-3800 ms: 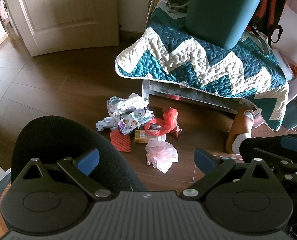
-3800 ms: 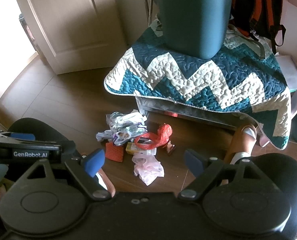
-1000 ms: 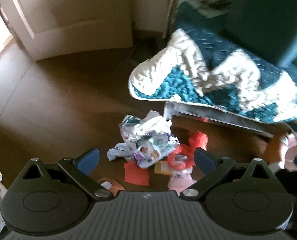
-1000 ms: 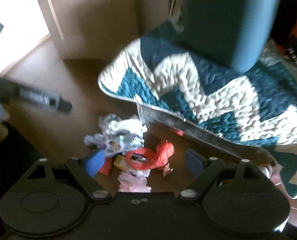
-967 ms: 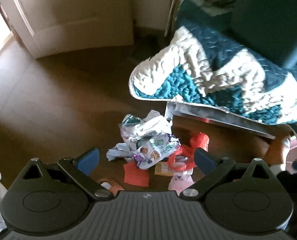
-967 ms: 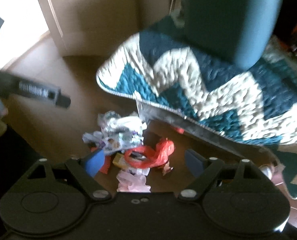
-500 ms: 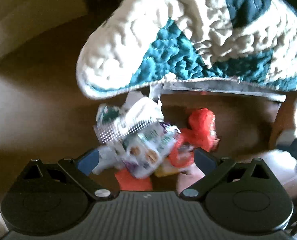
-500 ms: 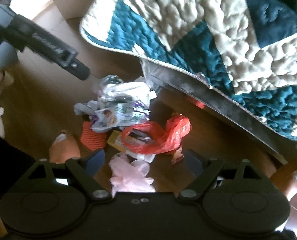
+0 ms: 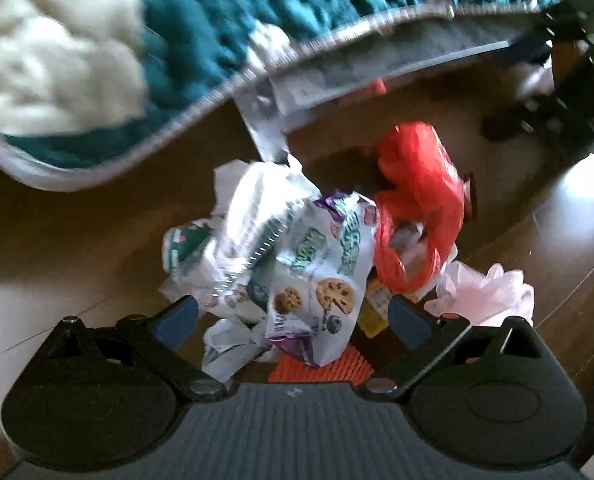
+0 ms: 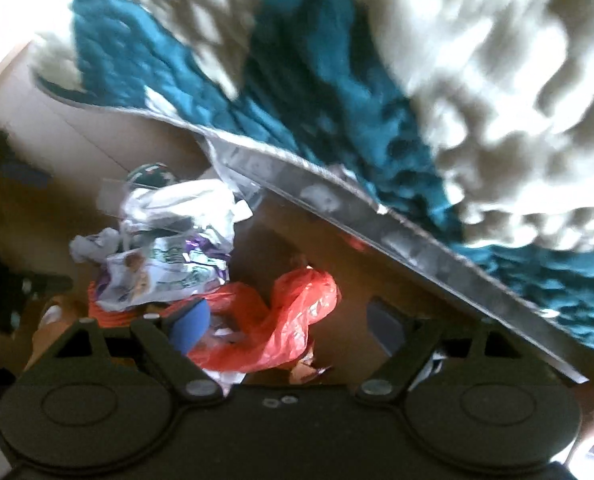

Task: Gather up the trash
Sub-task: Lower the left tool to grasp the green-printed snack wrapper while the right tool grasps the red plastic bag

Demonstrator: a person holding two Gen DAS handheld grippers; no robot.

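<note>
A heap of trash lies on the brown floor beside a quilt-covered bench. In the left wrist view a white and purple snack wrapper [image 9: 317, 276] sits between the open fingers of my left gripper [image 9: 293, 318], with a crumpled white bag [image 9: 253, 208] behind it, a red plastic bag [image 9: 417, 204] to the right, a pink bag [image 9: 489, 292] further right and an orange net piece [image 9: 321, 368] underneath. In the right wrist view my right gripper [image 10: 289, 320] is open just over the red plastic bag [image 10: 289, 316]; the snack wrapper [image 10: 161, 268] lies to its left.
The teal and white quilt [image 9: 97, 60] hangs over the bench's metal edge [image 10: 377, 232] right above the heap. A person's foot [image 10: 49, 320] stands at the left of the pile. Part of the left gripper's body [image 10: 1, 280] shows at the far left.
Both grippers have dropped down and forward onto the trash heap, which now fills the views. The left one now straddles the snack wrapper, the right one the red bag.
</note>
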